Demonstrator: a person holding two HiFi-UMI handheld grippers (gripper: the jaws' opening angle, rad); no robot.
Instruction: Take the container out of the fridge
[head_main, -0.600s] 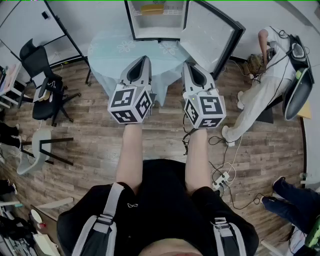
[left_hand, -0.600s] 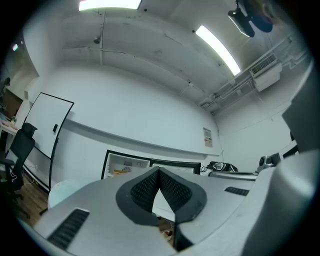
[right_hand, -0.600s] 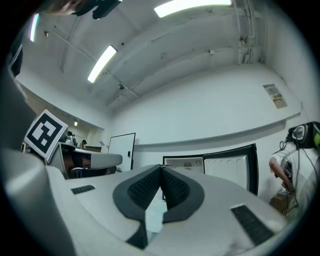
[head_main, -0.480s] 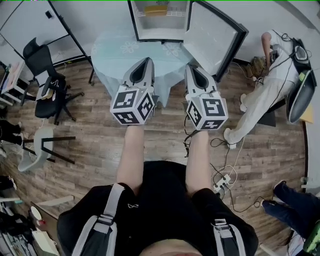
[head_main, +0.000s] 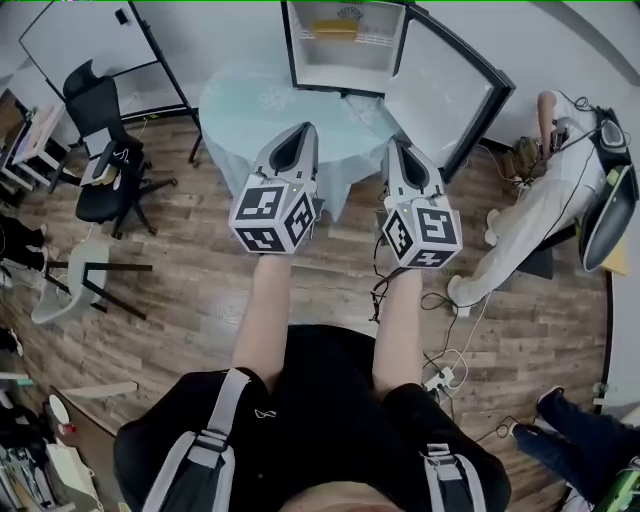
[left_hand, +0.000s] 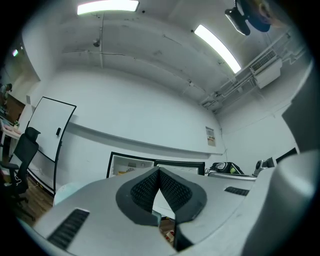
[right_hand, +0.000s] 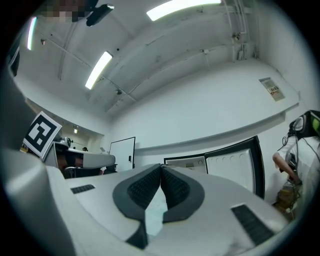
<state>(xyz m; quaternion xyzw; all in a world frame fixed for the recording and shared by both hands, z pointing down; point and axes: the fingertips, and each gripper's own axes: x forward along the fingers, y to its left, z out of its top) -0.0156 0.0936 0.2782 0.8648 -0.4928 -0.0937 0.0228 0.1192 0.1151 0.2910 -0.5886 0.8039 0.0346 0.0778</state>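
Note:
The small fridge (head_main: 345, 45) stands open against the far wall, its door (head_main: 450, 90) swung out to the right. A flat yellow container (head_main: 335, 30) lies on its upper shelf. My left gripper (head_main: 303, 130) and right gripper (head_main: 395, 145) are held side by side over the near edge of the round table (head_main: 250, 105), well short of the fridge. Both are shut with nothing between the jaws. The left gripper view shows the fridge (left_hand: 131, 167) beyond the closed left gripper (left_hand: 159, 170). In the right gripper view the door (right_hand: 232, 167) shows past the closed right gripper (right_hand: 161, 167).
The round table with a pale blue cloth stands between me and the fridge. A black office chair (head_main: 100, 150) and a whiteboard (head_main: 85, 40) are at the left. A person in white (head_main: 545, 190) bends over at the right. Cables and a power strip (head_main: 445, 375) lie on the wooden floor.
The fridge, the table and both grippers sit lower and further right in the head view than before. Both grippers stay shut and side by side.

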